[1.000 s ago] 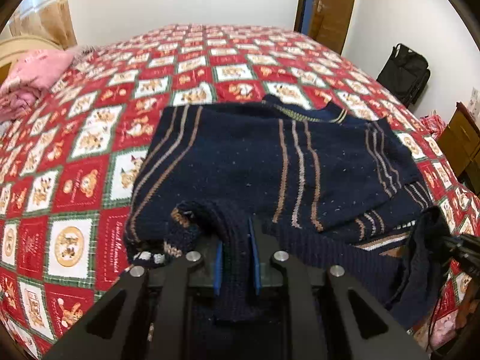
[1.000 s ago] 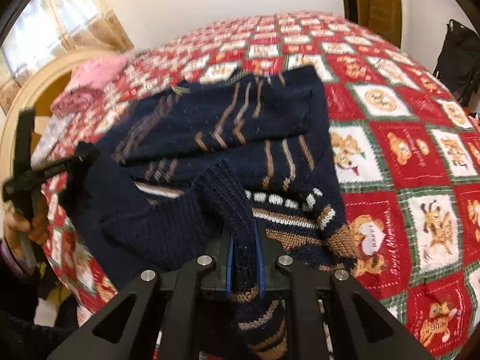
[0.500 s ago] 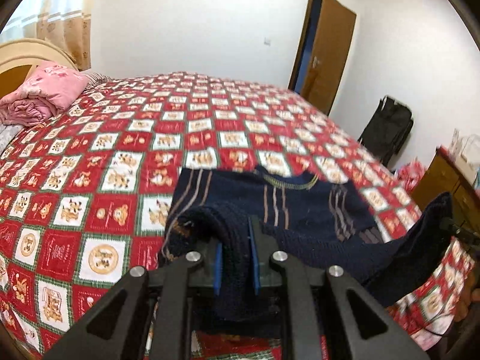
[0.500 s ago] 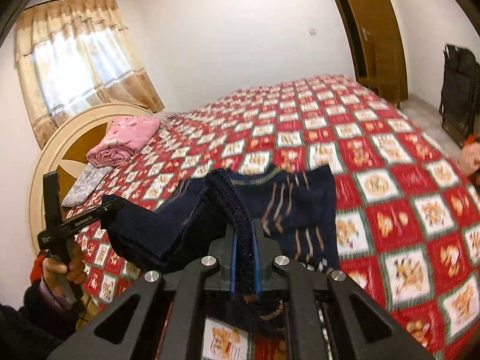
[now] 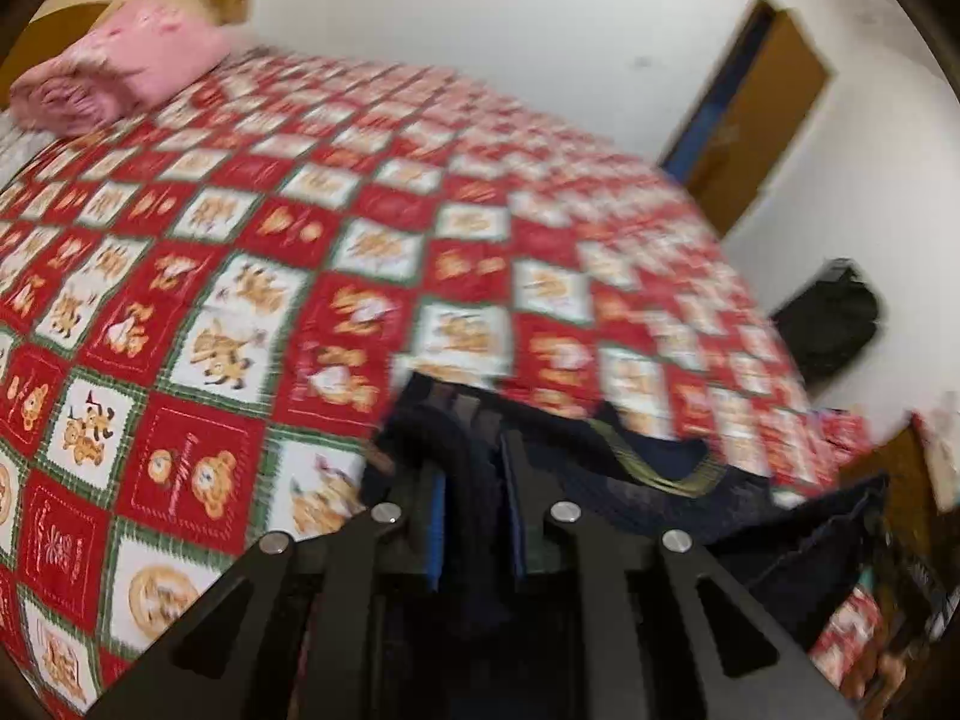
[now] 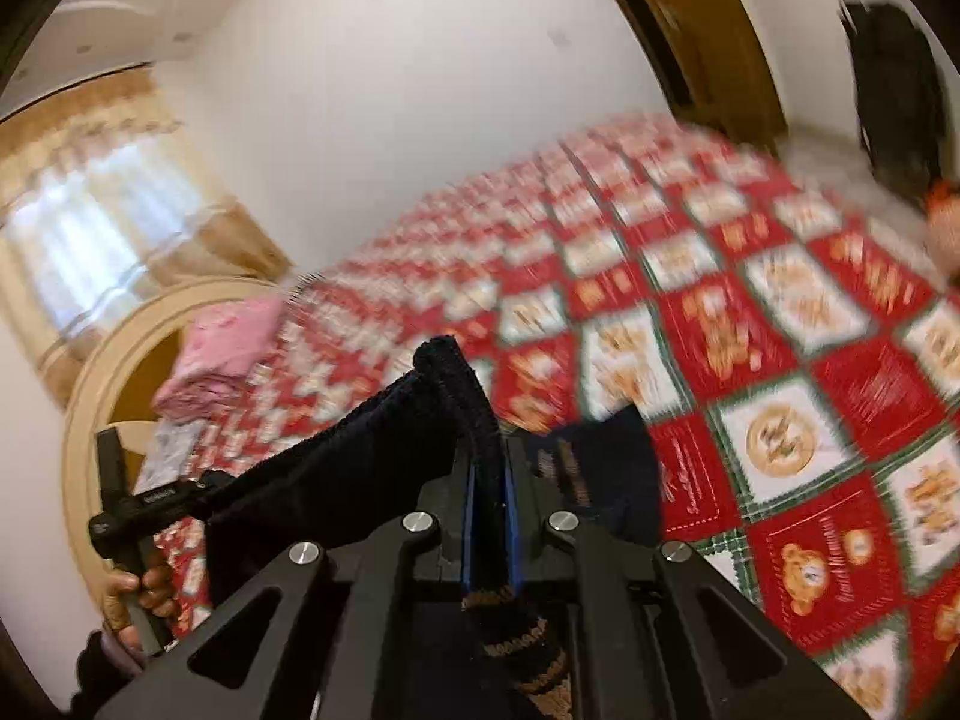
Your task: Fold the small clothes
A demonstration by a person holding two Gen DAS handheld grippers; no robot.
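Note:
A navy knit sweater [image 5: 654, 480] with tan stripes hangs between my two grippers, lifted off the red patchwork bedspread [image 5: 252, 276]. My left gripper [image 5: 474, 516] is shut on its ribbed edge. My right gripper [image 6: 489, 510] is shut on the other ribbed edge, and the sweater [image 6: 336, 468] stretches from it to the left gripper [image 6: 150, 504] in the person's hand. Both views are blurred by motion.
Folded pink cloth [image 5: 120, 78] lies at the head of the bed by the round headboard [image 6: 108, 372]. A black bag [image 5: 834, 318] stands by the wall past the bed. A brown door [image 5: 756, 114] is behind, a wooden cabinet [image 5: 900, 480] at right.
Both grippers have risen and tilted with the sweater. It has come further off the bedspread, and less of it shows lying flat. Both views now blur.

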